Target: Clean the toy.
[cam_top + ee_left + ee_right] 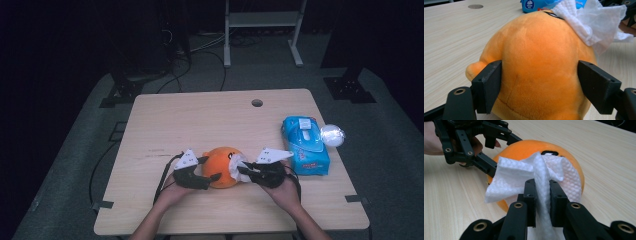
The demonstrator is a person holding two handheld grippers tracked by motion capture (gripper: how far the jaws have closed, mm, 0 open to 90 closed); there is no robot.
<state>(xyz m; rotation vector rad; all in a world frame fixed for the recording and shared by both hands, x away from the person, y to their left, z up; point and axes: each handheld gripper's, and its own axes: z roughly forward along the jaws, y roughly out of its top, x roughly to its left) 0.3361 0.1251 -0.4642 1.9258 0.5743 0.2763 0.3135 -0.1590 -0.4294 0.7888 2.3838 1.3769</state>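
We are wiping the orange plush toy (221, 166) with a white wipe (239, 169), low in the middle of the high view.

The toy is sitting on the surface (200, 120), and our left tool (208, 168) is clamping its sides to steady it. Our right tool (541, 195) is pinching the bunched wipe (529, 173) together and pressing it on the toy's face (549, 152). We judge the wiping to be underway, with most of the fabric left. The blue wipe pack (306, 145) is lying at right.
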